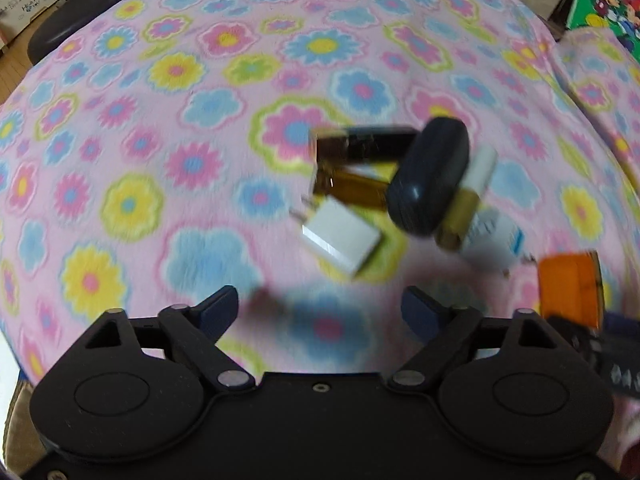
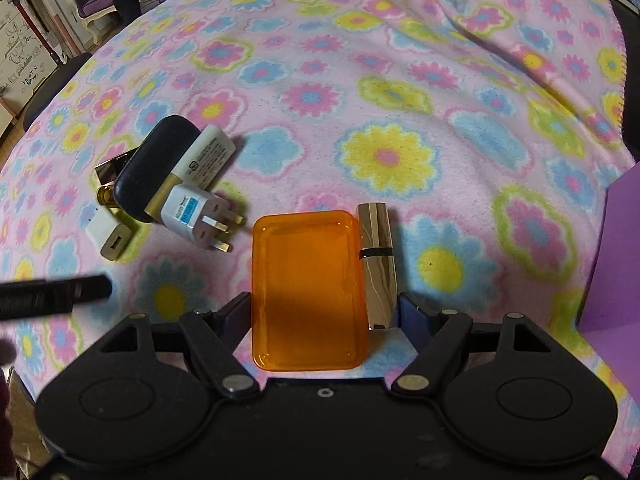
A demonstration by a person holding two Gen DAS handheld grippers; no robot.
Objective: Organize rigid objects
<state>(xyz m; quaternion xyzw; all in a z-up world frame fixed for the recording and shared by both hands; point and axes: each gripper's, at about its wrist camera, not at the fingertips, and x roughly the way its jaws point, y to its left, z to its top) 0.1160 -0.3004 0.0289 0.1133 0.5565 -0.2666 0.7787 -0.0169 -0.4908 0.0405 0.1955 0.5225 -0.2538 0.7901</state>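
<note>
A pile of small rigid objects lies on the flowered blanket: a dark oval case [image 1: 430,176] [image 2: 154,168], a white USB charger cube [image 1: 340,240] [image 2: 108,236], a white travel plug adapter [image 2: 196,216] [image 1: 492,236], a white and gold tube [image 2: 200,160], and brown-gold cosmetic items [image 1: 352,160]. My left gripper [image 1: 320,312] is open and empty, just short of the pile. My right gripper [image 2: 324,316] is open, with an orange plastic box [image 2: 308,288] and a gold lipstick tube [image 2: 378,264] between its fingers. The orange box also shows in the left wrist view [image 1: 568,284].
The pink flowered blanket [image 2: 400,80] covers the whole surface, rumpled at the far right. A purple object [image 2: 616,264] stands at the right edge. A dark stool [image 1: 76,16] stands beyond the far left edge. My left gripper's finger [image 2: 56,292] shows at the left.
</note>
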